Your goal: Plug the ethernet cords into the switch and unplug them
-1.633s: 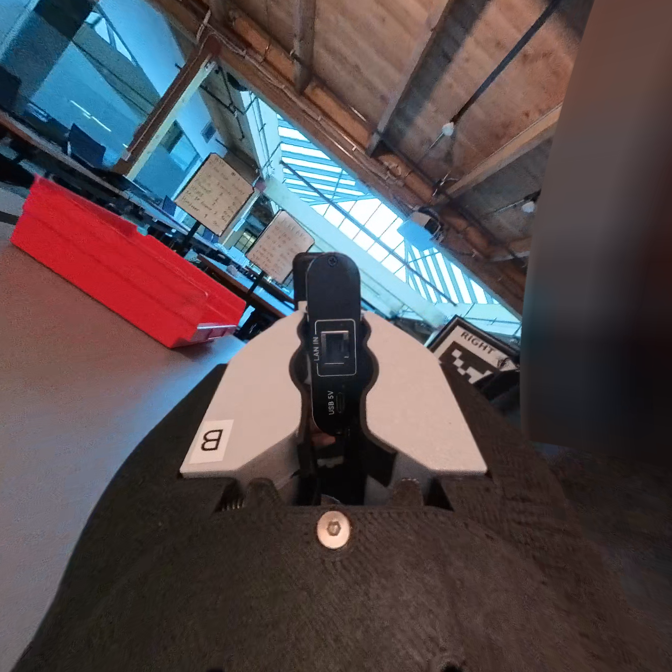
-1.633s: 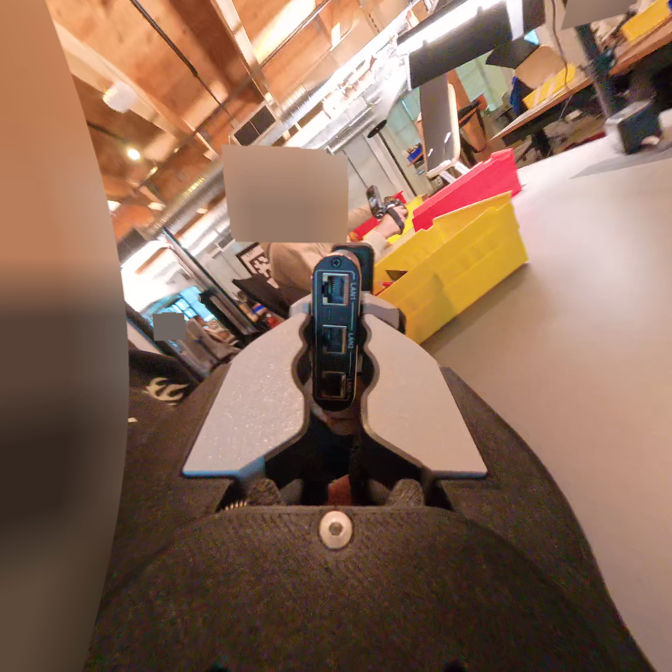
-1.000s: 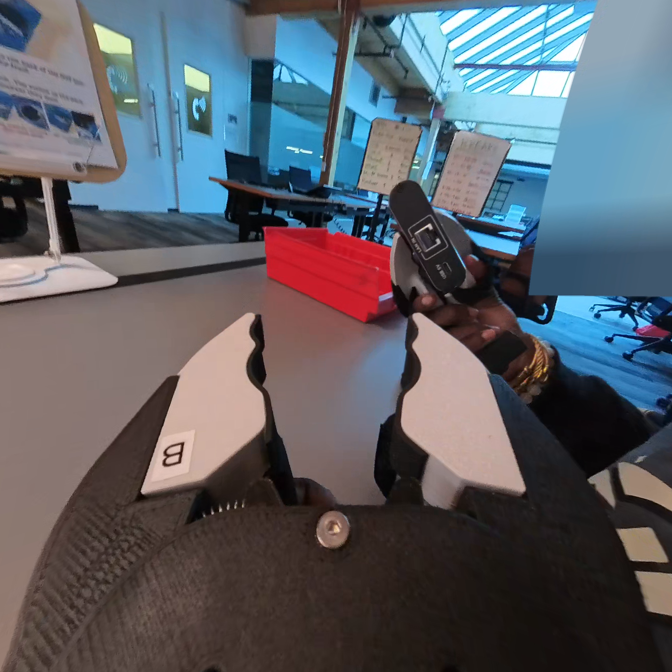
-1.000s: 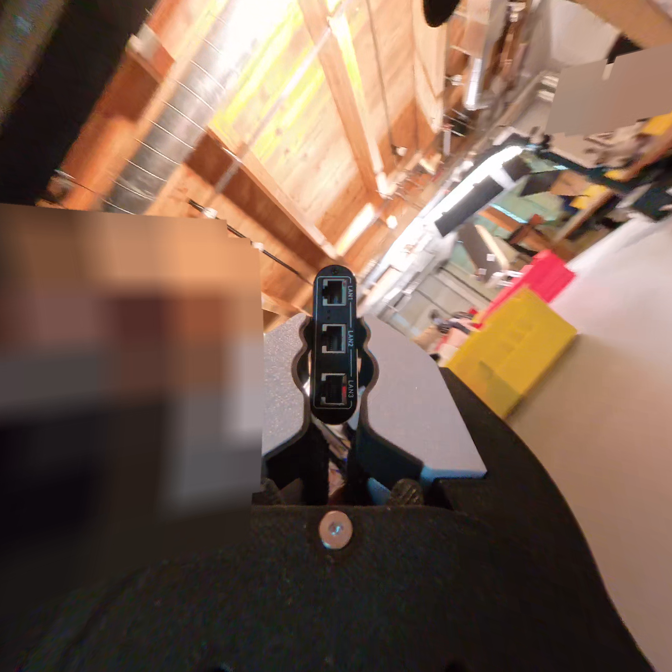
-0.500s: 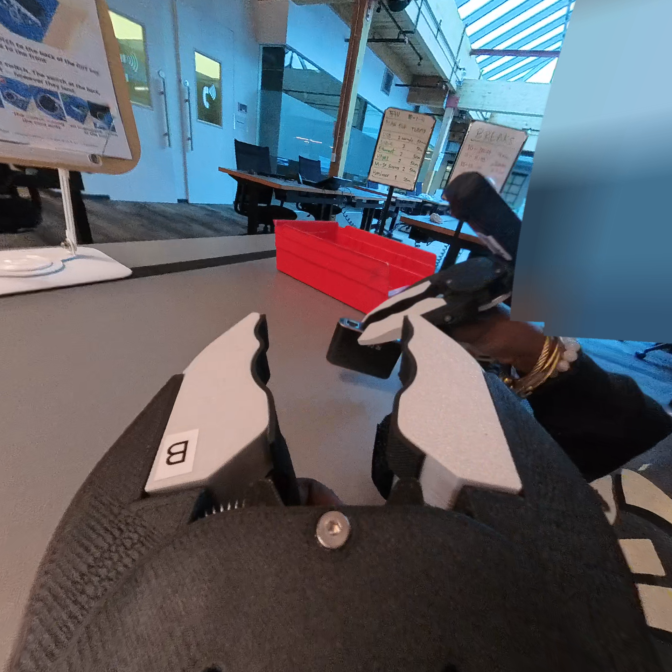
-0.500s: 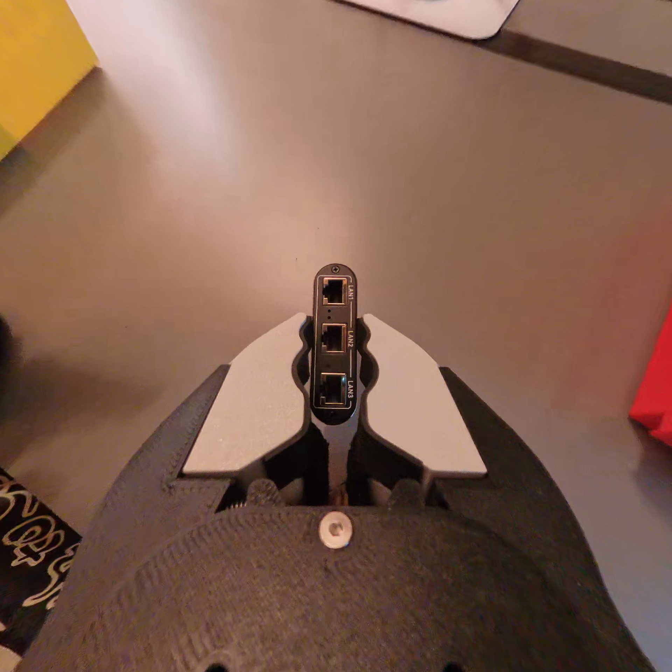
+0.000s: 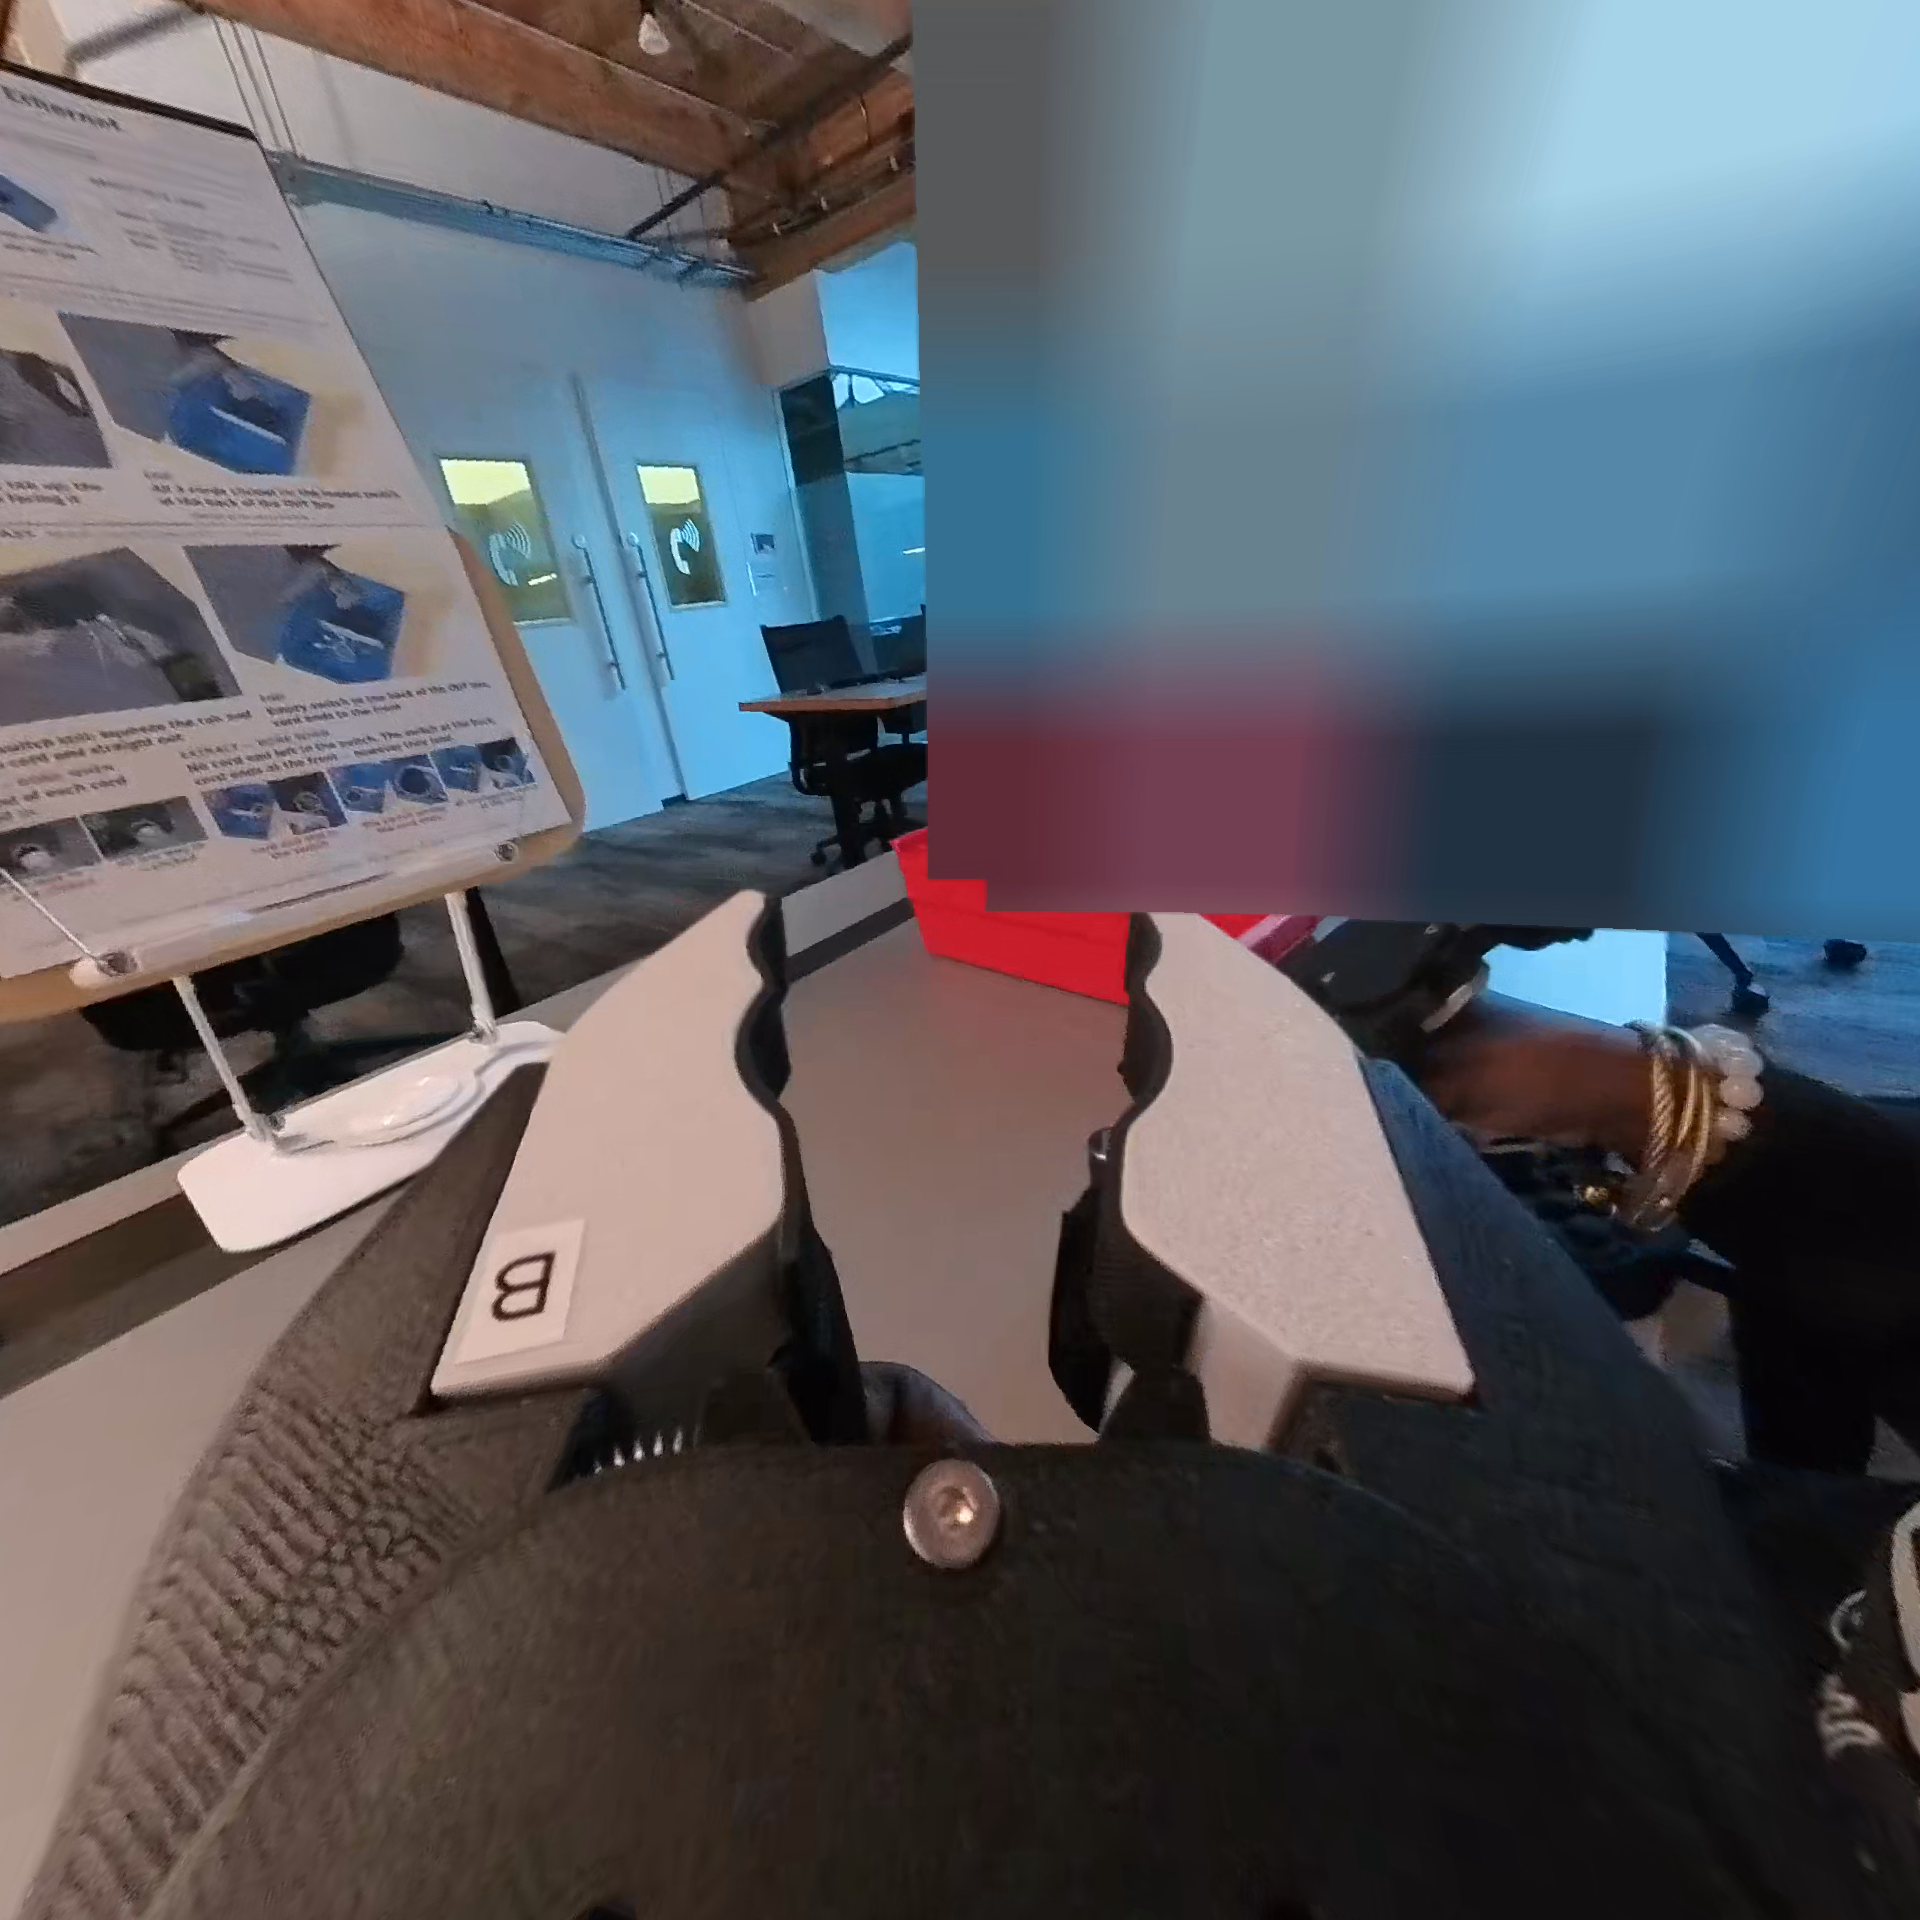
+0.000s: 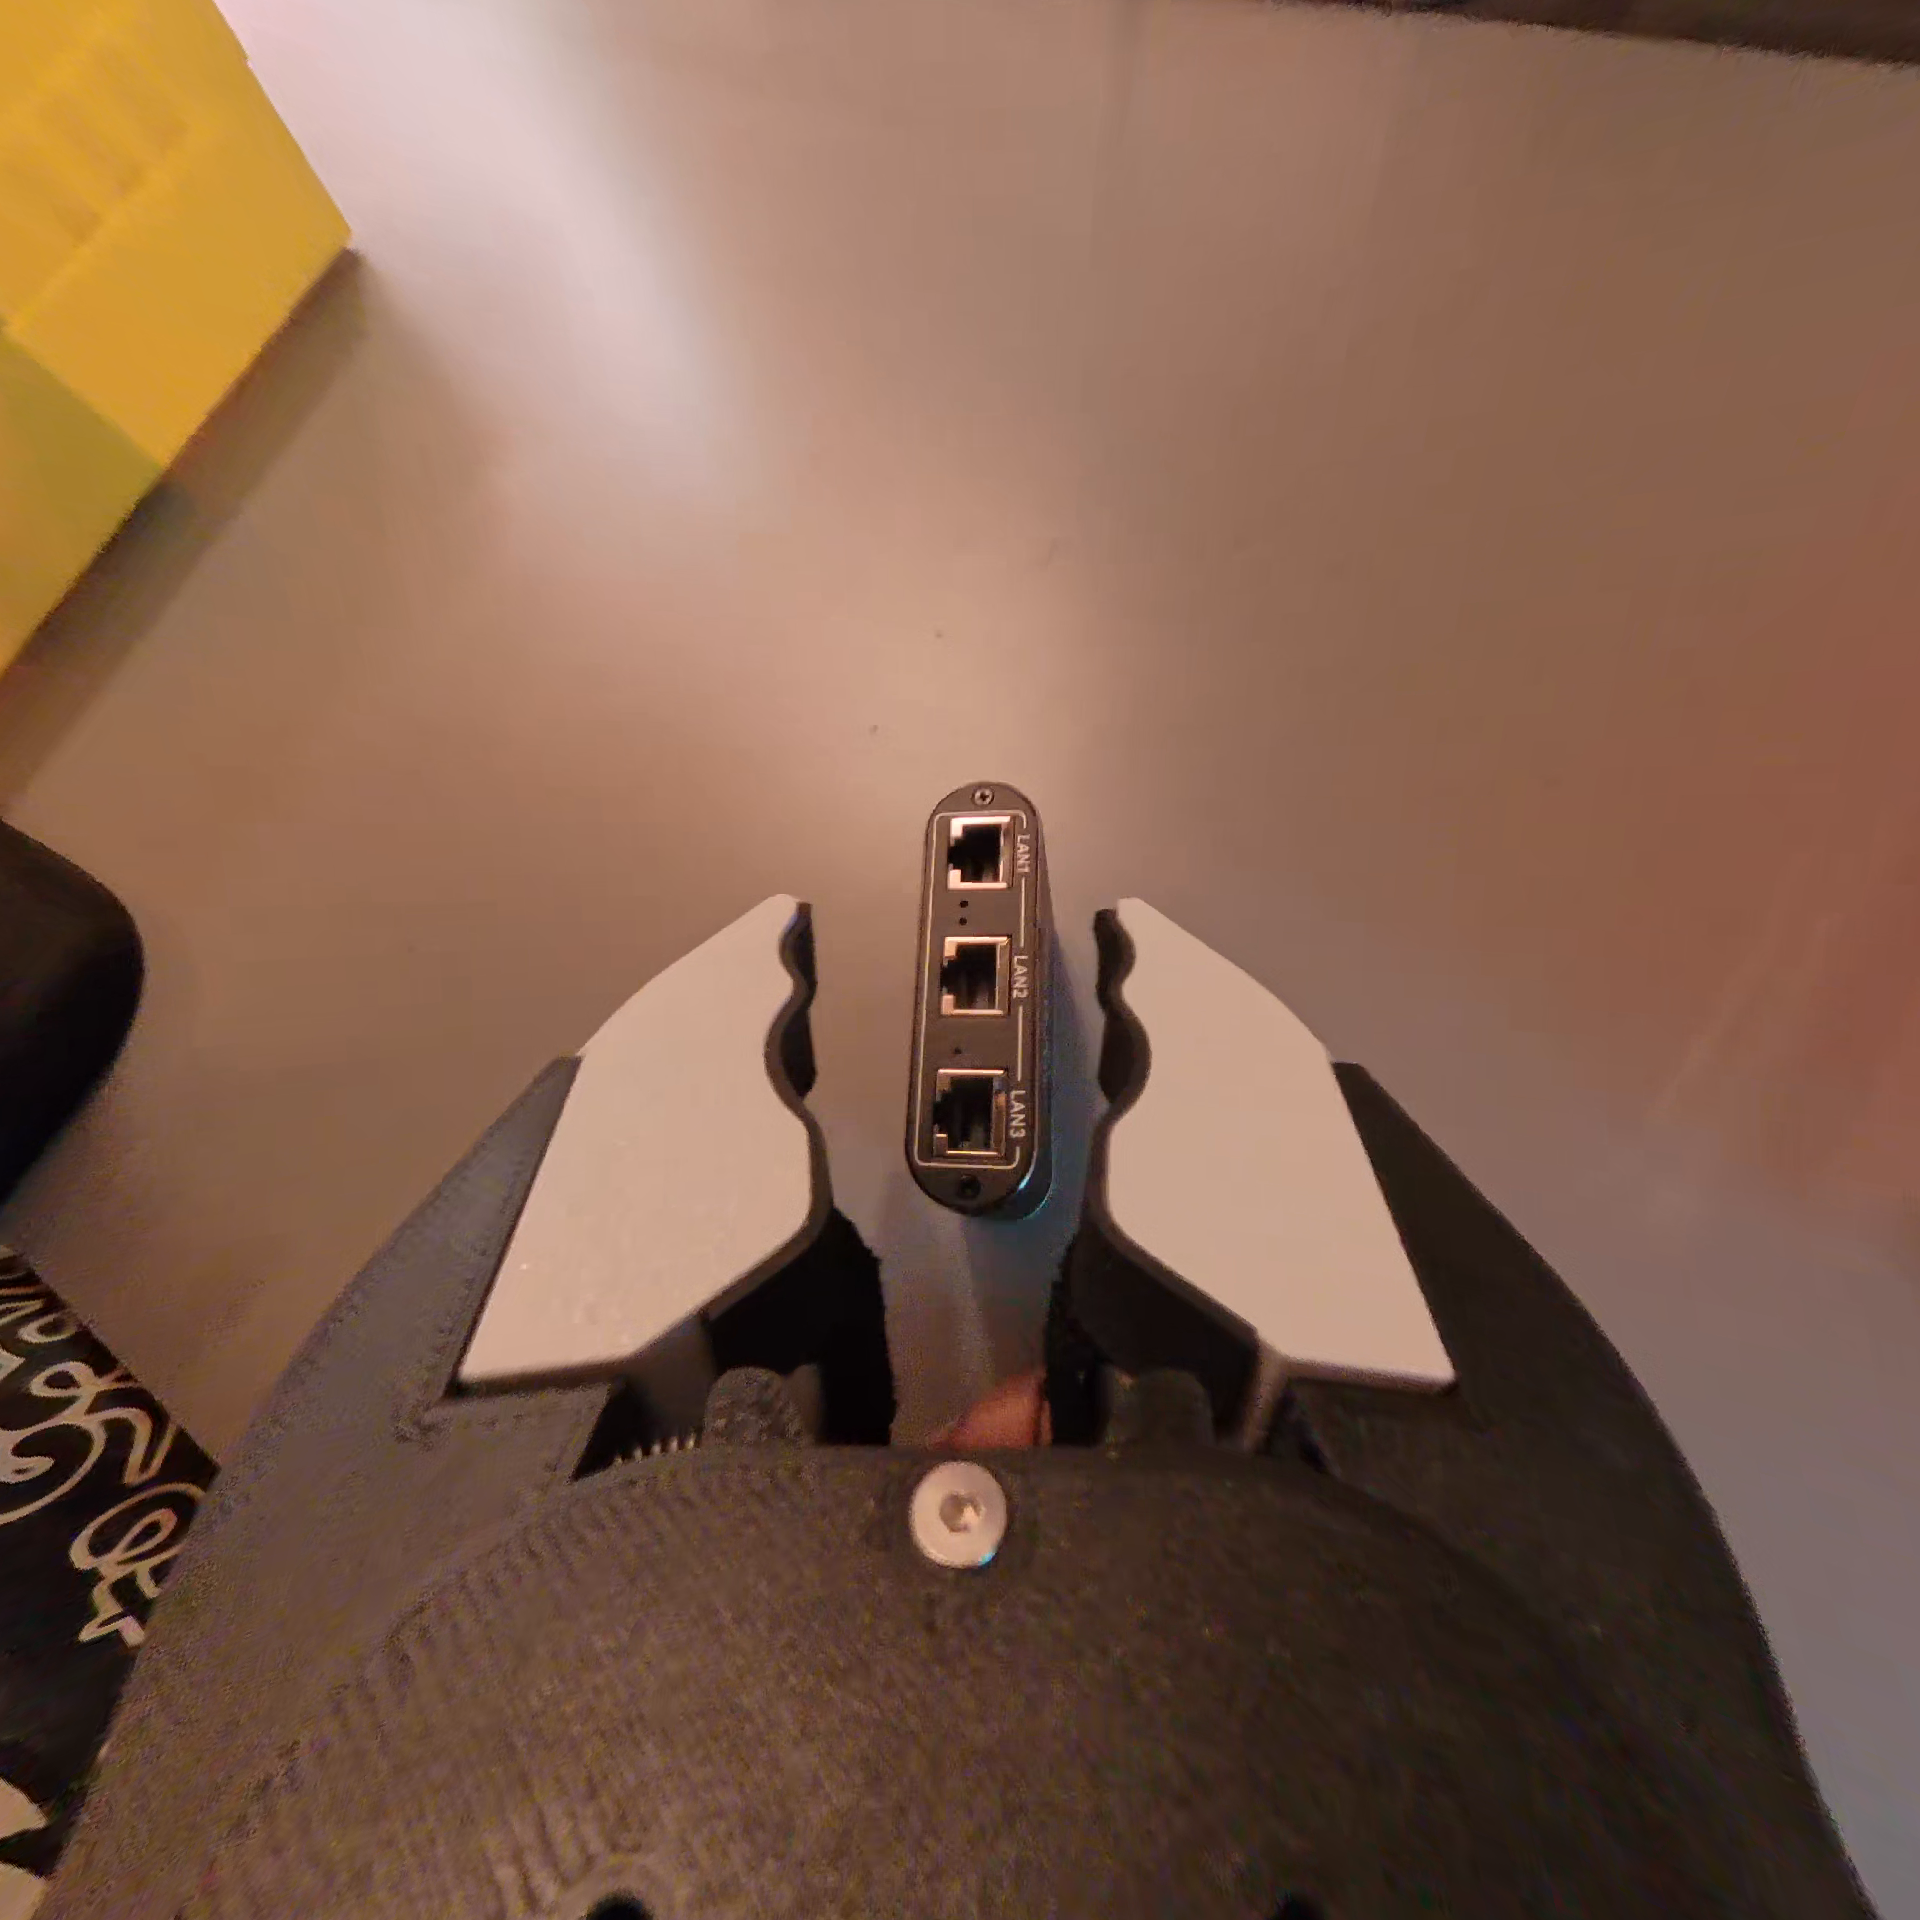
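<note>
The black switch (image 8: 977,997) stands on end on the grey table (image 8: 1351,468), its face with three empty ports turned to the camera. My right gripper (image 8: 953,920) is open, one finger on each side of the switch with a gap on both sides. My left gripper (image 7: 951,930) is open and empty above the table, pointing toward the far edge. The switch does not show in the left wrist view. No ethernet cord shows in either view. A person's hand with bracelets (image 7: 1621,1091) is to the right of the left gripper.
An instruction board on a white stand (image 7: 208,623) stands at the left. A red bin (image 7: 1029,940) sits ahead of the left gripper, partly behind a blurred patch. A yellow bin (image 8: 125,239) is at the right view's upper left. A dark object (image 8: 52,997) is at its left edge. My hands' fingertips stand some 25 centimetres from each other.
My right gripper carried the switch down onto the table, then opened and let go of it. My left gripper, open since it let go of the switch, has swung to the left toward the board.
</note>
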Motion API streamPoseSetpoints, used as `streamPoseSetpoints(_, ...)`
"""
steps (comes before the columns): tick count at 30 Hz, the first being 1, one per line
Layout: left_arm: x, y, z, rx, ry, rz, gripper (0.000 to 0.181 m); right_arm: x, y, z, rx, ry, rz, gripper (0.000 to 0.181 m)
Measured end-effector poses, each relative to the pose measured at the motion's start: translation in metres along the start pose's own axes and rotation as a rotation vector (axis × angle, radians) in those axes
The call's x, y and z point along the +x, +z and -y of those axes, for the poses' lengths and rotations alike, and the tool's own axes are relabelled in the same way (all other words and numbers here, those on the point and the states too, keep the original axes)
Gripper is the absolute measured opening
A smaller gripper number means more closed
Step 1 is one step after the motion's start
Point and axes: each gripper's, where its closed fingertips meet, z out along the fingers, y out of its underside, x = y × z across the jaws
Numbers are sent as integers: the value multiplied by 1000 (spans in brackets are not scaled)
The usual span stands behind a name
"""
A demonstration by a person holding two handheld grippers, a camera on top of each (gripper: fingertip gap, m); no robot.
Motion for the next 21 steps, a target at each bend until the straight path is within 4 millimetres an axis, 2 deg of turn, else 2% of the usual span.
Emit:
streamPoseSetpoints(3,7,3,0,-10,-45,-50,62,-8,-16,24,165,-42,84,73)
streamPoseSetpoints(6,19,1,-12,-80,-96,-102,63,-16,-48,55,424,-71,214,97)
streamPoseSetpoints(8,24,-8,-23,-150,-105,-114,67,-9,-67,64,554,-71,258,97)
streamPoseSetpoints(10,25,-26,-34,-233,-60,-99,71,5,-75,63,625,-23,298,95)
streamPoseSetpoints(11,17,-40,-38,-274,-20,-45,71,11,-77,62,654,14,320,94)
streamPoseSetpoints(13,-16,-72,-30,-346,120,123,71,22,-83,64,733,99,366,93)
streamPoseSetpoints(15,-59,-117,-20,-436,167,359,71,23,-97,71,818,157,431,86)
streamPoseSetpoints(17,-95,-166,-19,-521,179,554,67,26,-108,75,897,179,445,79)
streamPoseSetpoints(19,-130,-216,-30,-656,197,749,57,32,-112,77,941,190,421,73)
streamPoseSetpoints(21,-153,-256,-55,-845,241,831,46,33,-113,77,948,192,420,71)
